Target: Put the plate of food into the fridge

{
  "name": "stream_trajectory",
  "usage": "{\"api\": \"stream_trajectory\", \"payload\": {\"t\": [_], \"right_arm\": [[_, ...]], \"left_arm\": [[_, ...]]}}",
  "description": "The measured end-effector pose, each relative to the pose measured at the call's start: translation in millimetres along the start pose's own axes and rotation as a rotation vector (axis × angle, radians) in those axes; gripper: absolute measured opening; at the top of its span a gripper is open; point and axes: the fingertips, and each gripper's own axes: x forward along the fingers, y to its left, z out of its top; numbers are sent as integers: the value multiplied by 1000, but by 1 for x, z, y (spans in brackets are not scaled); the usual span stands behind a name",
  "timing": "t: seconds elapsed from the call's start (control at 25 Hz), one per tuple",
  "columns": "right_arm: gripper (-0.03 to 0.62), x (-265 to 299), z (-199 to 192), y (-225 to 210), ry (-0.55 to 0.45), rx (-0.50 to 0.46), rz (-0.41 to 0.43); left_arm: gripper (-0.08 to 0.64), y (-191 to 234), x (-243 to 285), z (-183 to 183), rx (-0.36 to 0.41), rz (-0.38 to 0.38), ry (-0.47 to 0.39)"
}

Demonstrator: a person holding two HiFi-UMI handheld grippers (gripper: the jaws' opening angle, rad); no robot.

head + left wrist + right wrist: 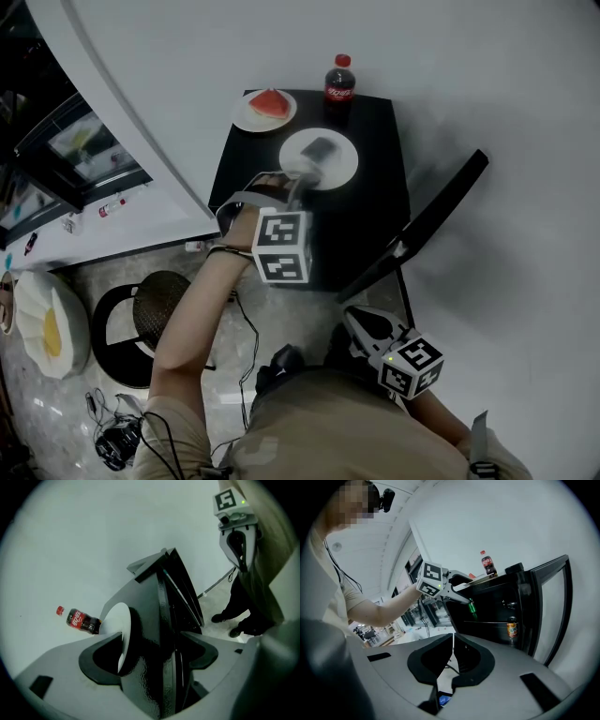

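Observation:
A white plate (330, 167) with a dark piece of food (320, 148) lies on top of the black fridge (375, 187). My left gripper (302, 173) is at the plate's near rim. In the left gripper view the jaws (147, 637) stand open; the plate (119, 625) shows edge-on against one finger (101, 653), with the fridge's black edge filling the gap. The fridge door (422, 225) hangs open. My right gripper (354, 317) is shut on nothing, low by the person's waist and apart from the fridge; its jaws (453, 637) meet.
A second plate with a watermelon slice (269, 103) and a cola bottle (339, 84) stand farther back on the fridge top. Inside the fridge are a green bottle (472, 609) and an orange drink (512, 629). A black stool (150, 323) and cables (117, 436) are on the floor at left.

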Motion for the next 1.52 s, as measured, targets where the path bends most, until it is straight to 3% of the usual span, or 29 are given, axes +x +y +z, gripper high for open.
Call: {"api": "stream_trajectory", "payload": {"t": [0.32, 0.64, 1.0, 1.16, 1.52], "right_arm": [[23, -2, 0, -1, -11, 1, 3], [23, -5, -5, -5, -4, 9, 3], [23, -10, -6, -3, -8, 21, -3], [23, -6, -2, 0, -22, 10, 10], [23, -2, -2, 0, -15, 20, 23]], "left_arm": [[359, -11, -10, -1, -10, -7, 10], [359, -7, -3, 1, -13, 55, -11], [359, -13, 3, 3, 8, 56, 18], [357, -13, -6, 1, -42, 66, -9], [357, -21, -20, -9, -76, 113, -21]]}}
